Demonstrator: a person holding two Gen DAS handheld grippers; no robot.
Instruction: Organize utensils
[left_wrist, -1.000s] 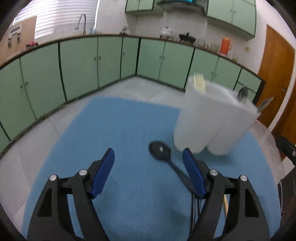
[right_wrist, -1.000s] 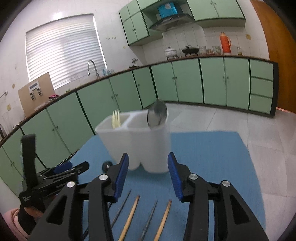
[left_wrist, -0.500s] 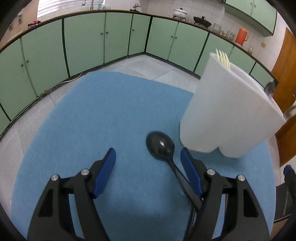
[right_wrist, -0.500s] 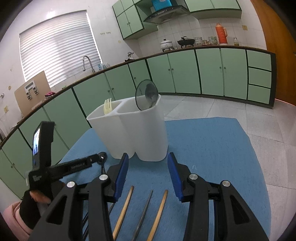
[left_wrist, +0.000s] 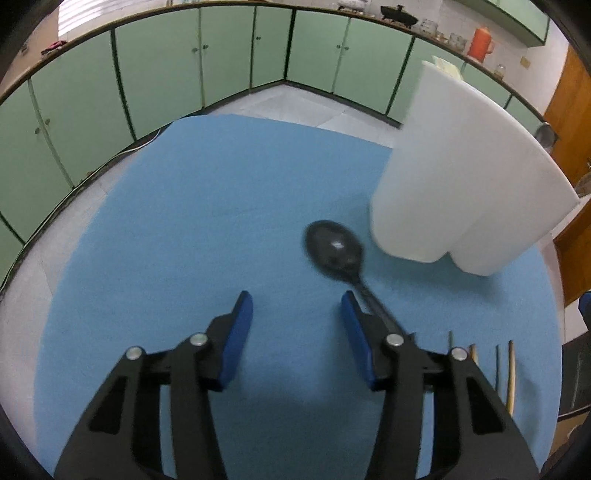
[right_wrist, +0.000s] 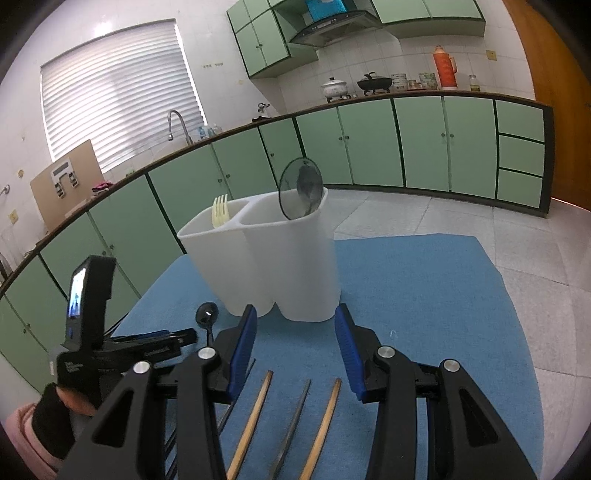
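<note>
A black spoon (left_wrist: 334, 247) lies on the blue mat (left_wrist: 207, 221), bowl toward the white two-compartment holder (left_wrist: 461, 177). My left gripper (left_wrist: 295, 299) tilts down just left of the spoon's handle, which runs along the outside of the right finger. Its jaws are closing with only mat between them. My right gripper (right_wrist: 295, 317) hovers open in front of the holder (right_wrist: 280, 258), above several chopsticks (right_wrist: 325, 417). A yellow fork (right_wrist: 220, 210) stands in the holder's left compartment and a dark round skimmer (right_wrist: 301, 188) in the right. The spoon (right_wrist: 207, 314) and left gripper (right_wrist: 177, 338) show at the left.
Chopsticks (left_wrist: 509, 373) lie at the mat's near right. A gloved hand (right_wrist: 55, 417) with a pink sleeve holds the left gripper. Green cabinets (right_wrist: 369, 147) ring the tiled floor, and a wooden door (left_wrist: 569, 110) stands at the right.
My left gripper has tipped downward and come closer to the mat beside the spoon, and its jaws have narrowed. The spoon lies where it was. The right gripper has hardly moved.
</note>
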